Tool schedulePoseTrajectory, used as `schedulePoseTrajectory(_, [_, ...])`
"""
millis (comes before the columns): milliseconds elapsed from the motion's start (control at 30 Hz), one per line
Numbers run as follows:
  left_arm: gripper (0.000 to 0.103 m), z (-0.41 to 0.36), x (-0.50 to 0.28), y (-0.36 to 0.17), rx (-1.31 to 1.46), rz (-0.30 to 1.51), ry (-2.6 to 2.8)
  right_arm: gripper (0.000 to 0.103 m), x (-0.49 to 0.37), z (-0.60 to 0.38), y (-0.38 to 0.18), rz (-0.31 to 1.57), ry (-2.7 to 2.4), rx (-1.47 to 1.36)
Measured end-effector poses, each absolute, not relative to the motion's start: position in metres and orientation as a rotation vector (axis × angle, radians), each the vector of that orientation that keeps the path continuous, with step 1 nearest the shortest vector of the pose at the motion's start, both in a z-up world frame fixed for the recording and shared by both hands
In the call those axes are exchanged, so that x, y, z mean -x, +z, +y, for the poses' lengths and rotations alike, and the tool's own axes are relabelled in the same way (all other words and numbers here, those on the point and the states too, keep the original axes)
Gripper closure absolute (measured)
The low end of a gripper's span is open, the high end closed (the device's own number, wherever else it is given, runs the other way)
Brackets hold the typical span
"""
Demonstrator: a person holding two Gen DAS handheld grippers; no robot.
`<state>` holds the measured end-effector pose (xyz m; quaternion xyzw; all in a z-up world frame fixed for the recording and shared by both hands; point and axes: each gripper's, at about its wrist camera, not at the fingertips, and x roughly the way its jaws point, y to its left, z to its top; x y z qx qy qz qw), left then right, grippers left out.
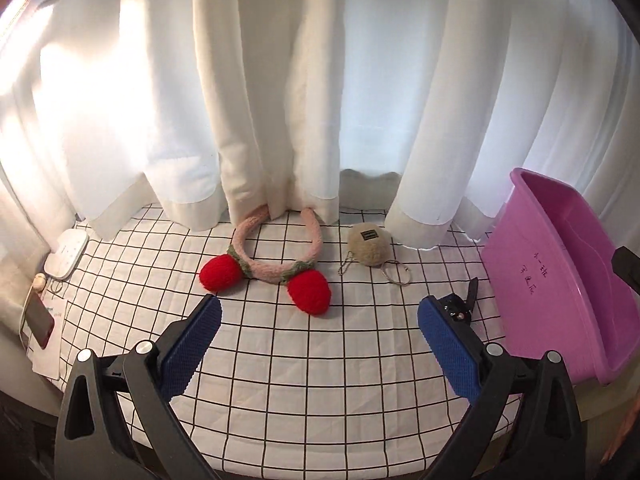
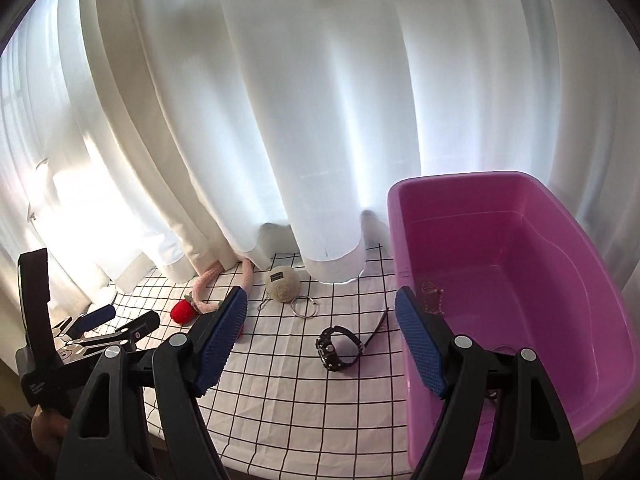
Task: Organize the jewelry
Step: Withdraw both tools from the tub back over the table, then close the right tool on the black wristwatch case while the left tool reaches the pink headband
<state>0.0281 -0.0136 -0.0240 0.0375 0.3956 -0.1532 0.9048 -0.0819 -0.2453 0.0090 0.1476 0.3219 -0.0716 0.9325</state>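
A pink fuzzy headband (image 1: pixel 276 256) with two red plush berries lies on the checked cloth near the curtain, also in the right wrist view (image 2: pixel 200 292). A beige pompom keychain (image 1: pixel 367 246) with a metal ring (image 1: pixel 398 274) lies to its right, also seen from the right wrist (image 2: pixel 282 278). A black watch (image 2: pixel 339 346) lies beside the purple bin (image 2: pixel 520 280), partly hidden behind my left finger (image 1: pixel 460 308). A chain (image 2: pixel 432 296) lies inside the bin. My left gripper (image 1: pixel 320 344) is open and empty, short of the headband. My right gripper (image 2: pixel 320 344) is open and empty, over the watch.
White curtains (image 1: pixel 320 100) hang along the back edge of the table. At the far left lie a white device (image 1: pixel 66 252), a phone (image 1: pixel 38 320) and papers. The left gripper shows at the left of the right wrist view (image 2: pixel 96 320). The cloth's front edge is close.
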Motion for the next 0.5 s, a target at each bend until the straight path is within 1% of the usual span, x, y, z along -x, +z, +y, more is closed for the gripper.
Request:
schedulePoseTrajectory(200, [0.006,0.045,-0.058,-0.054,-0.006,0.882,-0.229,0.03,0.044,-0.206,-0.033,0.775,-0.102,-0.318])
schedulePoseTrajectory(333, [0.006,0.054,-0.079,-0.074,-0.042,0.901,-0.227,0.03,0.029,-0.197,-0.062,0.832,-0.137,-0.336])
schedulePoseTrajectory(500, [0.006,0.049,-0.113,-0.1,-0.065,0.933,-0.271,0.03,0.02,-0.205,-0.096,0.883,-0.211,-0.38])
